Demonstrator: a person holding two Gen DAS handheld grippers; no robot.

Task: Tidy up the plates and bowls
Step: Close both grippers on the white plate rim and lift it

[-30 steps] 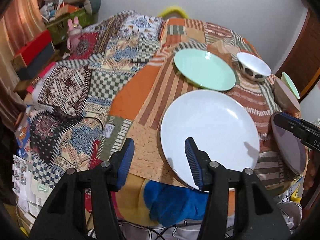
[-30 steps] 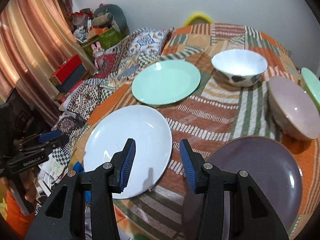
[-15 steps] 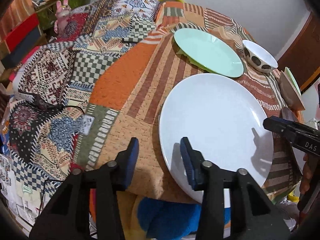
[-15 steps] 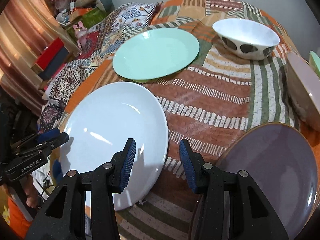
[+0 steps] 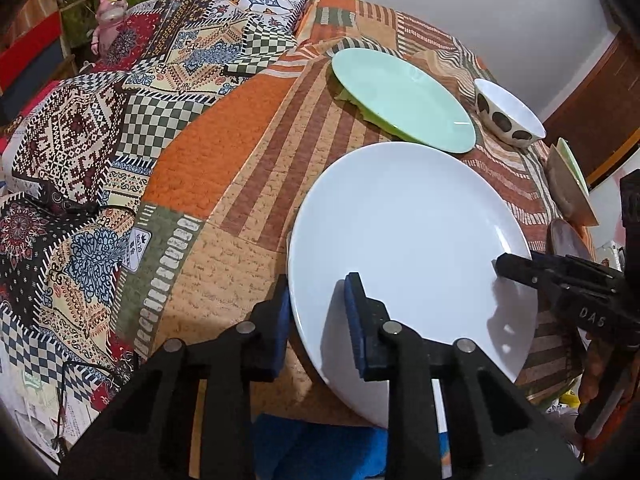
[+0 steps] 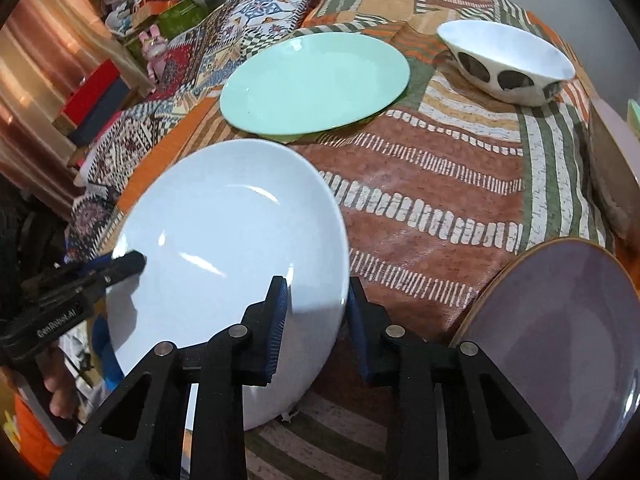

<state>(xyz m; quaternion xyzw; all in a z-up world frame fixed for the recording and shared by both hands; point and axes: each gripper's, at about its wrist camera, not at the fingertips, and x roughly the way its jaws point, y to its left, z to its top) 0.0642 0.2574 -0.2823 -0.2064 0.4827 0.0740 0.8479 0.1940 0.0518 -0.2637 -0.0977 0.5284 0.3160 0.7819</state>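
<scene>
A large white plate point(image 5: 404, 248) lies at the near edge of the round table; it also shows in the right wrist view point(image 6: 228, 240). My left gripper point(image 5: 318, 316) is open, its jaws straddling the plate's left rim. My right gripper point(image 6: 316, 312) is open, its jaws straddling the plate's right rim. A mint green plate point(image 6: 316, 84) lies behind it. A white bowl with dark spots point(image 6: 508, 64) sits at the far right. A purple plate point(image 6: 560, 320) lies at the near right.
A pinkish bowl point(image 6: 612, 152) and a green dish behind it sit at the table's right edge. The patchwork tablecloth point(image 6: 432, 184) covers the table. Patterned blankets point(image 5: 100, 128), boxes and toys lie to the left.
Both grippers have moved forward and down onto the white plate, so that each pair of jaws now straddles a side of its rim.
</scene>
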